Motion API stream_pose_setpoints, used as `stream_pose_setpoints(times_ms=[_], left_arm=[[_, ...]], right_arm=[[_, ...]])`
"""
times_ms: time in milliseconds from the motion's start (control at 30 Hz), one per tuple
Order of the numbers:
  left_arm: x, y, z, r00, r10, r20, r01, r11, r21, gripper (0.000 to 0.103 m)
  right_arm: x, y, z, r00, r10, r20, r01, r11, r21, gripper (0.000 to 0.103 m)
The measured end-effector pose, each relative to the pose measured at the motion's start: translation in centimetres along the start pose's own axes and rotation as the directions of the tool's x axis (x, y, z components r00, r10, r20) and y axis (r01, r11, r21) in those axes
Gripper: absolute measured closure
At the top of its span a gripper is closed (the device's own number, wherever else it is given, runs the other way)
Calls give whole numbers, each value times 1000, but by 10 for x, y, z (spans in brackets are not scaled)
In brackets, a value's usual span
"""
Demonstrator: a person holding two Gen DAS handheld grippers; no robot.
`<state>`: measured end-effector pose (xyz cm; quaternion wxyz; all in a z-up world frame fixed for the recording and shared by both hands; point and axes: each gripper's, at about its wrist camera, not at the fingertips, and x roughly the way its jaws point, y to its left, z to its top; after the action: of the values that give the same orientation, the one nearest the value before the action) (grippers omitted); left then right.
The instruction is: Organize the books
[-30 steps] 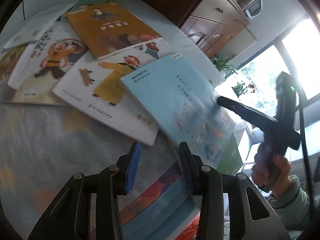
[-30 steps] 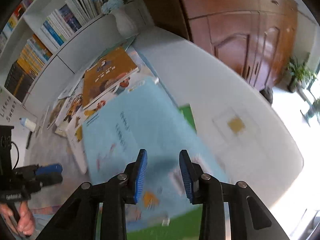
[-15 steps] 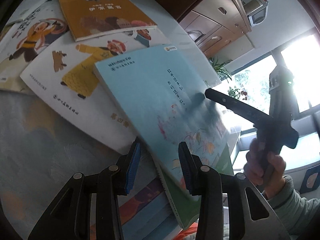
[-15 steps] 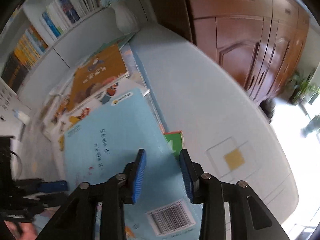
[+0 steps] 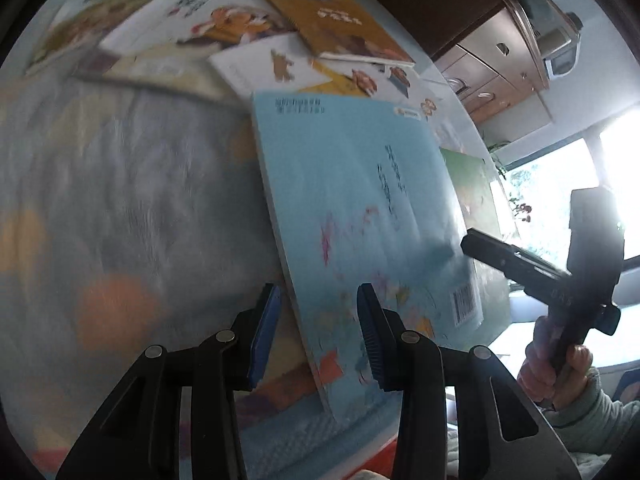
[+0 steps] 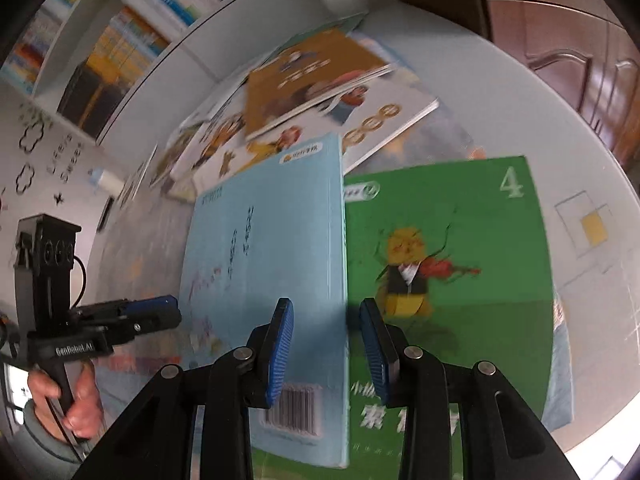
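Note:
A light blue book (image 5: pixel 360 208) (image 6: pixel 272 240) lies slanted on a green book (image 6: pixel 448 260) (image 5: pixel 468 176). My left gripper (image 5: pixel 318 332) is open above the blue book's left edge, which runs between its fingers without touching the pads. My right gripper (image 6: pixel 327 344) is open too and straddles the blue book's right edge, where it casts a shadow on the green cover. In the right wrist view the left gripper (image 6: pixel 160 308) reaches the blue book's left side. In the left wrist view the right gripper (image 5: pixel 452 250) rests at its right side.
Behind the blue book lie an orange book (image 5: pixel 332 20) (image 6: pixel 312 76), a white picture book (image 5: pixel 320 68) (image 6: pixel 372 120) and several more. A patterned cloth (image 5: pixel 120 200) covers part of the round white table (image 6: pixel 520 100). A bookshelf (image 6: pixel 120 40) and wooden cabinets (image 6: pixel 580 40) stand beyond.
The blue book has slid off the white picture book toward me and turned, and much more of the green book shows. Both grippers came along, each now over one edge of the book.

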<state>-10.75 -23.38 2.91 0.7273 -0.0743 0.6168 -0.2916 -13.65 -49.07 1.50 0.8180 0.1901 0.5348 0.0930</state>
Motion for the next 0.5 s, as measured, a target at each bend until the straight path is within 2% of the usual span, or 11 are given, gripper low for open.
stream_pose_setpoints(times_ms=[33, 67, 200, 300, 400, 433, 467, 500], left_arm=[[2, -1, -2, 1000, 4, -1, -4, 1000, -1, 65], [4, -3, -5, 999, 47, 11, -47, 999, 9, 66], [2, -3, -5, 994, 100, 38, -101, 995, 22, 63], [-2, 6, 2, 994, 100, 48, -101, 995, 10, 62], [-6, 19, 1, 998, 40, 51, -39, 999, -26, 62], [-5, 21, 1, 998, 20, 52, -18, 999, -37, 62], [-6, 24, 1, 999, 0, 52, 2, 999, -44, 62], [-7, 25, 1, 999, -8, 51, 10, 999, -43, 62]], right_arm=[[1, 1, -5, 999, 35, -13, -35, 999, 3, 68], [2, 2, -9, 998, 56, -17, -56, 998, 13, 68], [4, 6, -12, 996, 84, 3, -84, 995, 46, 68], [7, -3, -9, 977, 211, 6, -210, 967, 147, 67], [2, -2, -7, 937, 348, 24, -346, 921, 180, 67], [2, -1, -6, 908, 417, 26, -414, 888, 198, 67], [11, -1, -4, 860, 510, 28, -501, 831, 243, 67], [17, 1, -4, 850, 526, 30, -515, 816, 262, 67]])
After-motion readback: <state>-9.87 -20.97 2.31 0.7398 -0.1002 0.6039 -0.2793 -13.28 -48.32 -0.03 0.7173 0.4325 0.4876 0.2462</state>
